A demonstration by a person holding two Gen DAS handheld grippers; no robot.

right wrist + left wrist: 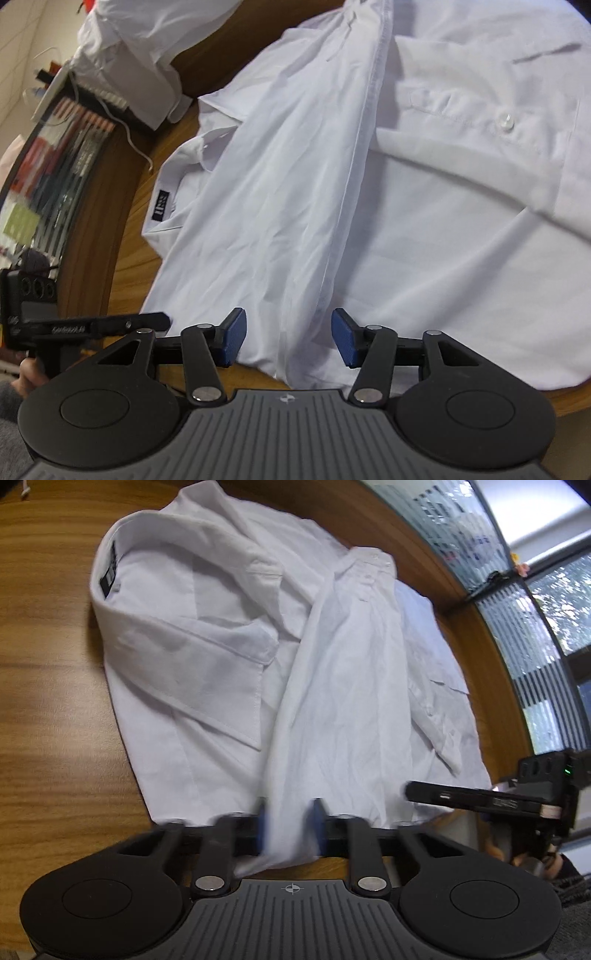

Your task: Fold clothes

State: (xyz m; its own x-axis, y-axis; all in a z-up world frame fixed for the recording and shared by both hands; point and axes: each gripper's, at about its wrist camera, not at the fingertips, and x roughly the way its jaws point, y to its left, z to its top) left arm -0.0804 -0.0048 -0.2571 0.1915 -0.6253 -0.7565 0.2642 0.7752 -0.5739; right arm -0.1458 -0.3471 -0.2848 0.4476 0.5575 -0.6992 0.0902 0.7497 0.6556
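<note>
A white dress shirt (221, 646) lies crumpled on a wooden table (48, 664), its collar with a dark label (109, 578) at the far left. One long fold runs from the shirt's middle down to my left gripper (290, 827), whose blue pads are shut on the cloth at the near hem. In the right wrist view the same shirt (406, 221) fills the frame. My right gripper (288, 341) stands open at the near hem, astride a raised fold that its pads do not touch. Each gripper shows at the edge of the other's view.
A second white garment (140, 48) lies bunched at the table's far edge. Beyond it are a shelf of coloured items (66, 147) and a white cable (129, 136). Glass partitions (535, 635) stand past the table's curved rim (461, 602). A person's hand (26, 373) holds the left gripper.
</note>
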